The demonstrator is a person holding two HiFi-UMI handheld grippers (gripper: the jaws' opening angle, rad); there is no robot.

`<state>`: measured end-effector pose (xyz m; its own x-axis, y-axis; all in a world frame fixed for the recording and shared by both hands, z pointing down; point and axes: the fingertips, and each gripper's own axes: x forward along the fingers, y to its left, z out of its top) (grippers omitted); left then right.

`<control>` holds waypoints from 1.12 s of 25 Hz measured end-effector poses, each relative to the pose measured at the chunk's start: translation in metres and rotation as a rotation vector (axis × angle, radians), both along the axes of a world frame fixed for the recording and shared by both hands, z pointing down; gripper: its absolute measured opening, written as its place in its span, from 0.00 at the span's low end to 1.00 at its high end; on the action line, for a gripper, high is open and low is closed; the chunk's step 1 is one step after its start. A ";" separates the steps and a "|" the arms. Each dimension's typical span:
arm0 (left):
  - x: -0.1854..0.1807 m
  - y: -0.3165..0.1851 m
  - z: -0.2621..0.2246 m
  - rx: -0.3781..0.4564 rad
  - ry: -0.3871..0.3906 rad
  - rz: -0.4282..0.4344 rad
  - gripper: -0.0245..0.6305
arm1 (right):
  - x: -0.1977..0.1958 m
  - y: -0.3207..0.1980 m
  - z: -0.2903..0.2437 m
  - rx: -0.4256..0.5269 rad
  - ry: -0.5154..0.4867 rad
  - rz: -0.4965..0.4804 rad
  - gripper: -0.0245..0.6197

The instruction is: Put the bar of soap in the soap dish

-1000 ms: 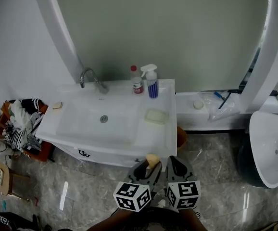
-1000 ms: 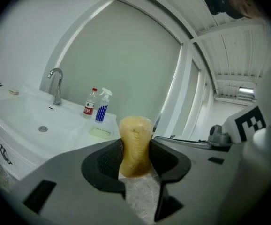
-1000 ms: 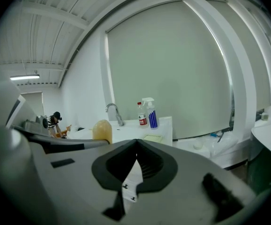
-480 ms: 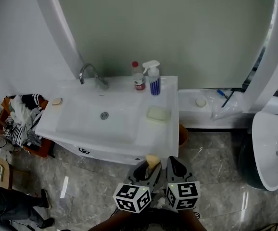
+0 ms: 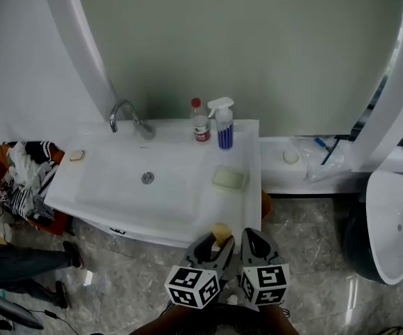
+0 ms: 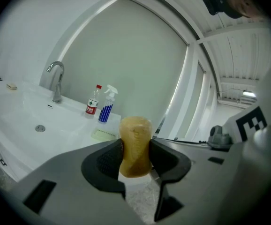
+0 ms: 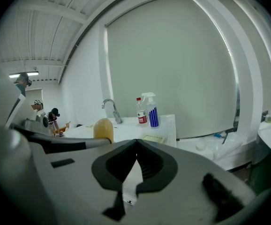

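Clamping bar of soap [image 6: 135, 144] upright — left claw [image 6: 136, 150].

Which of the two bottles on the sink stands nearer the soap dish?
The spray bottle with the white trigger and blue body, almost straight behind the soap dish; the red-capped bottle stands further left.

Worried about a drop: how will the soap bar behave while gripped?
The soap bar is probably stiff: it shows no squashing between the clamping jaws. Its smooth rounded faces look slippery, so it might slip out.
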<state>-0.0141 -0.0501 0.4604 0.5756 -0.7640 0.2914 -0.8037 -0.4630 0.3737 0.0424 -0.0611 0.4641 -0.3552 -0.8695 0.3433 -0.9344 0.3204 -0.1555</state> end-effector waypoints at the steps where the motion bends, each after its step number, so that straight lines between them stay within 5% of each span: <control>1: 0.000 -0.006 0.000 -0.001 0.001 0.003 0.31 | 0.001 -0.006 0.000 -0.001 0.002 0.004 0.05; 19: 0.008 -0.110 0.006 -0.040 -0.017 0.109 0.31 | 0.006 -0.107 0.002 -0.035 0.002 0.090 0.06; 28: 0.007 -0.148 0.011 -0.044 -0.085 0.170 0.31 | 0.005 -0.144 0.006 -0.061 0.002 0.116 0.05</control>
<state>-0.0070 -0.1985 0.4718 0.6674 -0.6430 0.3757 -0.7447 -0.5796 0.3309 0.0477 -0.2052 0.4705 -0.2528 -0.8822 0.3973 -0.9650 0.2004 -0.1691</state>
